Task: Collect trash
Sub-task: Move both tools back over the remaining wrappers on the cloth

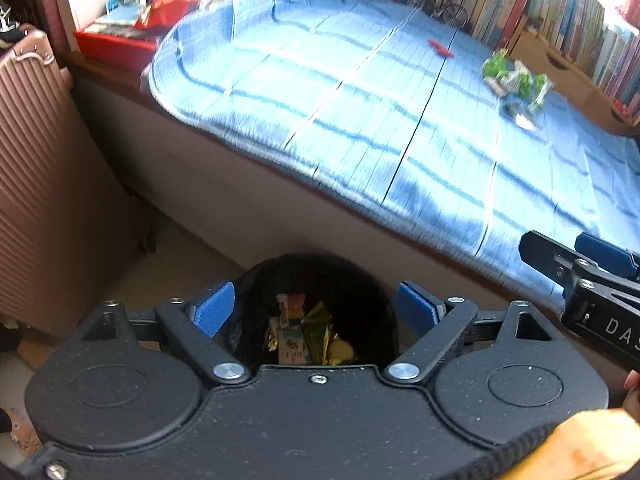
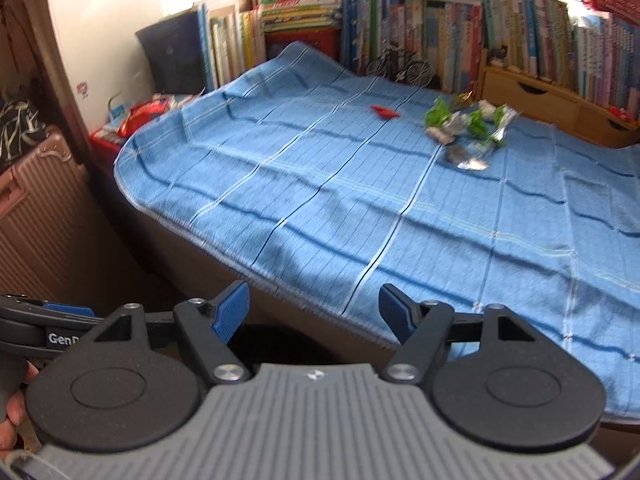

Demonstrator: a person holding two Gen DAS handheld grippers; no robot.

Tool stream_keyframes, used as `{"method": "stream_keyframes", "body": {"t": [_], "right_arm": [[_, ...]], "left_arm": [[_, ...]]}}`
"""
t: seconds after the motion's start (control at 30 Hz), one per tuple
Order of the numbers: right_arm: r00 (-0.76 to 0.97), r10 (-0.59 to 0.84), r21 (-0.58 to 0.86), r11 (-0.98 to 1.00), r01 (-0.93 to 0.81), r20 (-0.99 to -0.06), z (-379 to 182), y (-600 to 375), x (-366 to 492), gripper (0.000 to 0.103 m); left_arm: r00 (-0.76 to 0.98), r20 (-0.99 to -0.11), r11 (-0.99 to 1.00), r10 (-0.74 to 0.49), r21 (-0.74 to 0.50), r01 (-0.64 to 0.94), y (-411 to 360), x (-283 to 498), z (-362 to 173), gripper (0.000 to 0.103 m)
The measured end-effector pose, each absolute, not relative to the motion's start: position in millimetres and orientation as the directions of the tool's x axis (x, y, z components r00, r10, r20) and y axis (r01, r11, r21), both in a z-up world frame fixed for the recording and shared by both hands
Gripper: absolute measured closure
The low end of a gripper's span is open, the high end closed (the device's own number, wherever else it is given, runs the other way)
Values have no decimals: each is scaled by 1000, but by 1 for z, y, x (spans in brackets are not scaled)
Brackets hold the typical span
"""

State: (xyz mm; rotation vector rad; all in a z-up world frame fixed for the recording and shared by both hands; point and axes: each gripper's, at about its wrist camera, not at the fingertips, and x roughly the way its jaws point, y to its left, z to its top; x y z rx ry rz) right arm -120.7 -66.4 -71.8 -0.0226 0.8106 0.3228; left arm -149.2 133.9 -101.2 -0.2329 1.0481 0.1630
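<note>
Blue checked blanket (image 2: 360, 200), bookshelf (image 2: 440, 32), pink suitcase (image 1: 36, 184)

Blue striped blanket (image 2: 360, 184); green, perhaps silver wrappers (image 2: 468, 124).

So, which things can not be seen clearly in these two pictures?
- Black-lined trash bin: left wrist view, lower part hidden by the left gripper; right wrist view shows only a dark patch behind the right gripper.
- Green and silver wrappers: blurred, count unclear.
- Small red scrap: too small to identify.
</note>
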Motion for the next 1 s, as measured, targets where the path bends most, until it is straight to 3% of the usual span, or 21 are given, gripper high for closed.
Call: {"method": "stream_keyframes", "body": {"t": [0.47, 1.0], "right_arm": [[731, 214, 89, 974, -206, -648, -32, -115, -79, 22], [818, 150, 142, 986, -84, -555, -11, -195, 37, 22]], "left_arm": [[644, -765, 968, 1, -161, -194, 102, -99, -36, 11], [721, -693, 995, 4, -72, -75, 7, 38, 14, 11]]}}
